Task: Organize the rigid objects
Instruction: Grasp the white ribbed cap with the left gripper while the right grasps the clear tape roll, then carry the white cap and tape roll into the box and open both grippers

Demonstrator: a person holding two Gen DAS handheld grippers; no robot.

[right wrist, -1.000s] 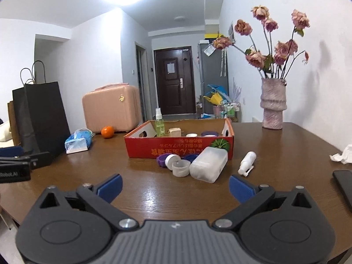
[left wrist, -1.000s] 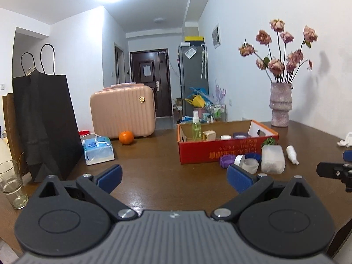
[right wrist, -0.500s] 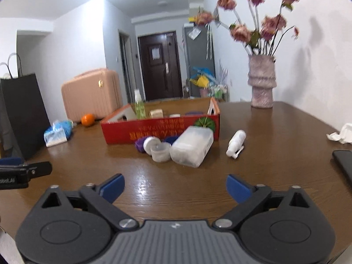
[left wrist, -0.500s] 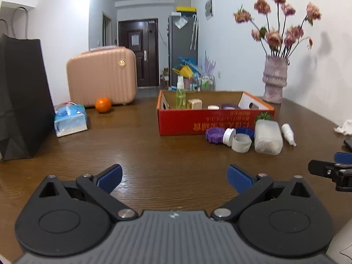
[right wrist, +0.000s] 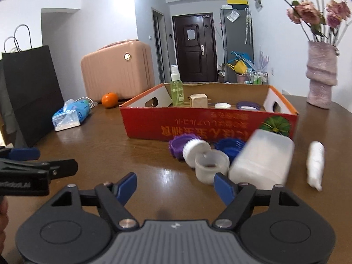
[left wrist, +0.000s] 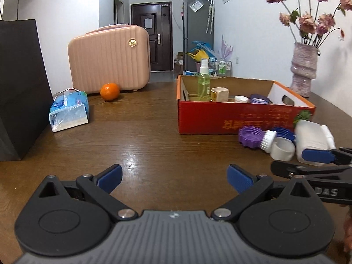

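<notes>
A red cardboard box (right wrist: 198, 125) stands on the brown table and holds a green spray bottle (right wrist: 176, 90), a beige cube (right wrist: 198, 101) and two lids. In front of it lie a purple cap (right wrist: 177, 146), a white ribbed cap (right wrist: 194, 151), a blue cap (right wrist: 231, 146), a translucent cup (right wrist: 211, 165), a white plastic jar (right wrist: 261, 160) on its side and a small white bottle (right wrist: 315, 165). My right gripper (right wrist: 175, 187) hovers just short of the cup, its jaws closing with nothing between them. My left gripper (left wrist: 175, 177) is open and empty over bare wood, left of the pile.
A black paper bag (left wrist: 19, 83) stands at the far left. A tissue pack (left wrist: 69, 110), an orange (left wrist: 109, 91) and a pink case (left wrist: 109, 59) sit behind the left half. A vase of dried flowers (left wrist: 303, 66) is at the back right.
Both grippers have moved forward and down toward the box and the loose items. The right jaws have narrowed. The right gripper's fingers now reach further into the left wrist view.
</notes>
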